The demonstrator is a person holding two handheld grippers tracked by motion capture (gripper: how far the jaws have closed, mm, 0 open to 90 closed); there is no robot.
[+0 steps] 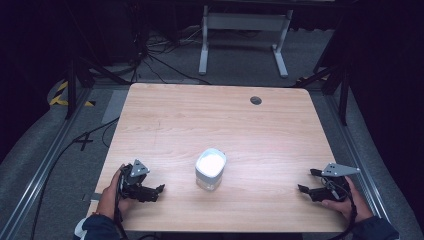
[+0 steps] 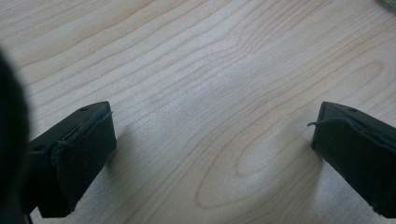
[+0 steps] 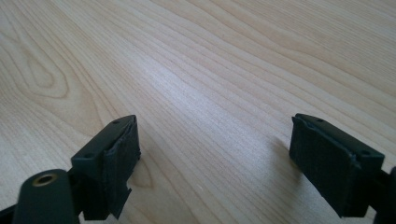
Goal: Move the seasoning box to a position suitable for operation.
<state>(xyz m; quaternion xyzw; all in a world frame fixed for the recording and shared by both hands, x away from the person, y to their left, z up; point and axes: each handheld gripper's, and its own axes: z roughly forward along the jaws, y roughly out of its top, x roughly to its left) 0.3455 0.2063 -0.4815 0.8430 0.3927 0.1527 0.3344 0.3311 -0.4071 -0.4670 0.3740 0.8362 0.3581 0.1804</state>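
Pale object [image 2: 390, 3] cut off, unidentifiable

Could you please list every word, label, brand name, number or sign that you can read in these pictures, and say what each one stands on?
There is no readable text in any of the views.
White container: no label or print can be seen on it.
Wooden table: bare wood grain, no writing.
Left tongs and right tongs: plain black, no markings.
Yellow and black striped tape on the floor: a pattern, no words.
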